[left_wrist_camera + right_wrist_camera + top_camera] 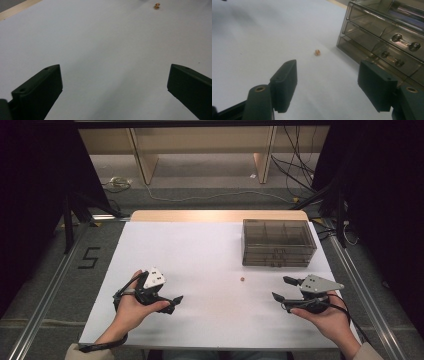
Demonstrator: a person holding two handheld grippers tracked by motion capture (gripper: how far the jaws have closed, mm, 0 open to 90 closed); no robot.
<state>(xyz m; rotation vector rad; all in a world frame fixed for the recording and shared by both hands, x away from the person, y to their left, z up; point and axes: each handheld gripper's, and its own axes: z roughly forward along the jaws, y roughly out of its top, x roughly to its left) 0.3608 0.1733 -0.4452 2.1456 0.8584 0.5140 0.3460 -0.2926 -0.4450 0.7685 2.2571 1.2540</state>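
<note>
High view: both hands rest low, left gripper and right gripper gaping, empty.

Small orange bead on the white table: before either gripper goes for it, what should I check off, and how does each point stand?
1. Small orange bead lies free on the white table, nothing touching it: ok.
2. Right gripper open, empty: ok.
3. Left gripper open, empty: ok.
4. Bead ahead of the right gripper's jaws, path bare: ok.
5. Drawer box drawers look closed: ok.
6. Bead's shape, whether it may roll: cannot tell.
</note>
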